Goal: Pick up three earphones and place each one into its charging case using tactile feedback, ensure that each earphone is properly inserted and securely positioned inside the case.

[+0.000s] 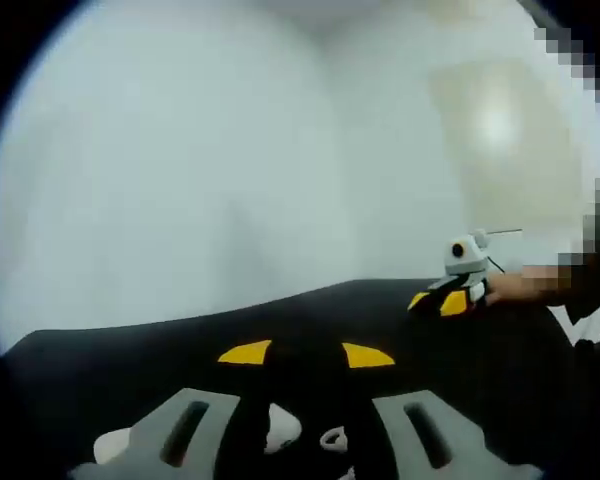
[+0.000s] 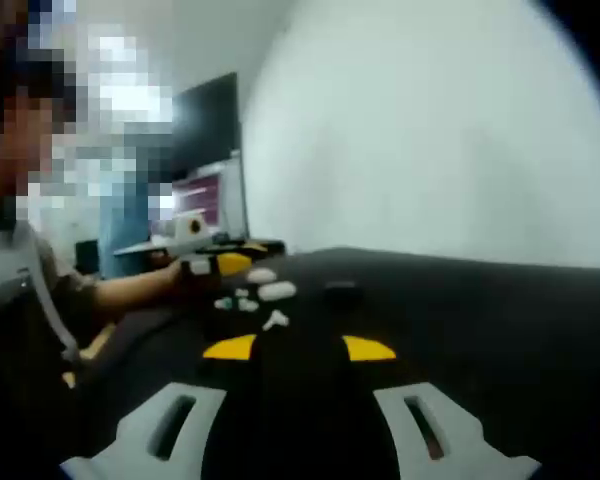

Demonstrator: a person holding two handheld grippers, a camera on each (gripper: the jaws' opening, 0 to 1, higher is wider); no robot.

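While the left gripper (image 1: 305,425) hangs low over the black table (image 1: 310,320), its two grey jaws stand spread with nothing between them, so it is released and carrying nothing. Just ahead of its jaw tips lie small white pieces: one rounded white piece (image 1: 280,428) between the jaws, a smaller earphone-like bit (image 1: 332,437) beside it, and another white shape (image 1: 112,446) outside the left jaw; blur keeps me from telling which is a case and which an earphone. Farther off to that gripper's right, the right gripper (image 1: 452,298) shows with its yellow pads, held by a hand (image 1: 525,287) near the table's far side. In the right gripper view, the right gripper (image 2: 298,420) likewise has its jaws wide apart and empty, resting back from the work. Well ahead of it and slightly to its left, a cluster of white earphones and cases (image 2: 255,292) sits on the black table (image 2: 460,310), with one small earphone (image 2: 275,321) lying apart, nearer this gripper. Beyond the cluster the left gripper (image 2: 215,264) appears, a forearm (image 2: 130,290) reaching in behind it. I judge that the left gripper is set close over the pieces to begin a pick, while the right waits at a distance to steady a case; no earphone looks seated yet.
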